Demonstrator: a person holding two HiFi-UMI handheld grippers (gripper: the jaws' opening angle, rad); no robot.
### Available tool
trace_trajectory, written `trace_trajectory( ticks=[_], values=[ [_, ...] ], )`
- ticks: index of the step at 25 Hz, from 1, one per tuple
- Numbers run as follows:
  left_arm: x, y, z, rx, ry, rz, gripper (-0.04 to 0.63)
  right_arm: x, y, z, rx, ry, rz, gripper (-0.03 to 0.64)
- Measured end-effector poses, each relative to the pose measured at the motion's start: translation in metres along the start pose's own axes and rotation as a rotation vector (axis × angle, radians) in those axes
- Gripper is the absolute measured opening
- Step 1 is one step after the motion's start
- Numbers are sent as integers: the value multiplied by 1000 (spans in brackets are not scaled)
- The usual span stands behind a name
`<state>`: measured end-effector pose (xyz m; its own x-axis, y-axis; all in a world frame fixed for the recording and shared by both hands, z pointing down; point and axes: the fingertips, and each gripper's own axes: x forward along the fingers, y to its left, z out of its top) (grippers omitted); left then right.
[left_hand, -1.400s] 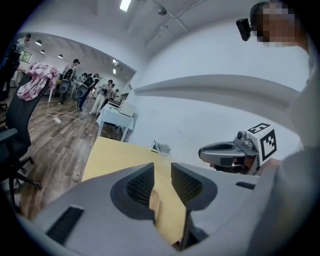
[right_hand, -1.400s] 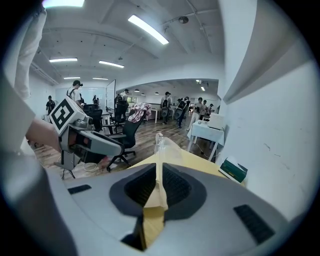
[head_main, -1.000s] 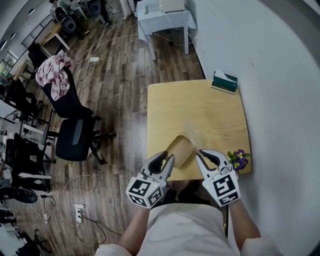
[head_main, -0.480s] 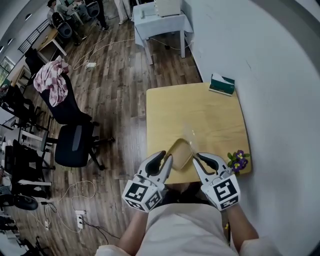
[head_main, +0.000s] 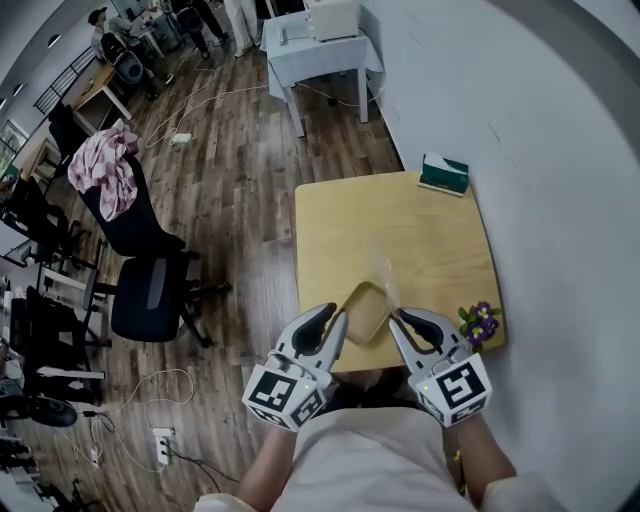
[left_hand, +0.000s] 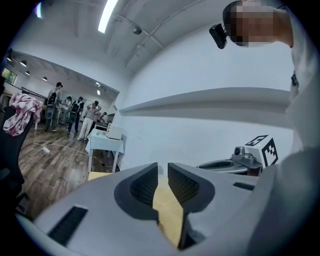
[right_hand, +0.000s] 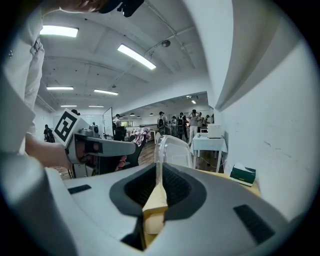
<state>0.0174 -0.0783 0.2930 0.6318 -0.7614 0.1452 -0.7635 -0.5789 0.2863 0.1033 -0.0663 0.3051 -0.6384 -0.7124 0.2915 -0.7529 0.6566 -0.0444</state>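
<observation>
A tan paper box (head_main: 362, 312) with a clear lid (head_main: 383, 268) standing up from it hangs over the front edge of the yellow table (head_main: 400, 215). My right gripper (head_main: 402, 322) is at its right side. In the right gripper view the gripper (right_hand: 159, 172) is shut on a tan edge (right_hand: 156, 202), and the clear lid (right_hand: 175, 149) rises just past the jaws. My left gripper (head_main: 330, 322) is at the box's left side. Its jaws (left_hand: 163, 172) stand a narrow gap apart with a tan strip (left_hand: 165, 212) between them.
A green tissue box (head_main: 443, 172) lies at the table's far right corner and purple flowers (head_main: 478, 322) at its near right corner. A white wall runs along the right. A black office chair (head_main: 150, 285) stands on the wood floor at the left, with a white side table (head_main: 320, 40) and people beyond.
Both grippers have tilted upward, so their views show more wall and ceiling. The left jaws' gap has narrowed. In the head view the box and both grippers stay at the table's front edge.
</observation>
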Motion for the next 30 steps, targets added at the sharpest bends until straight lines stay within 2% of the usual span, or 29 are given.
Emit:
trace_trajectory(
  ticks=[9,17,30],
  values=[
    [-18,1,7,45,2,19,34,4,16,6,9,-15,22,46],
    [-28,3,3,14,-4,39,19,4,23,5,12,-7,37,46],
    [-18,-4,-7,48,43,40,6,2,17,-4,8,-3,53,44]
  ],
)
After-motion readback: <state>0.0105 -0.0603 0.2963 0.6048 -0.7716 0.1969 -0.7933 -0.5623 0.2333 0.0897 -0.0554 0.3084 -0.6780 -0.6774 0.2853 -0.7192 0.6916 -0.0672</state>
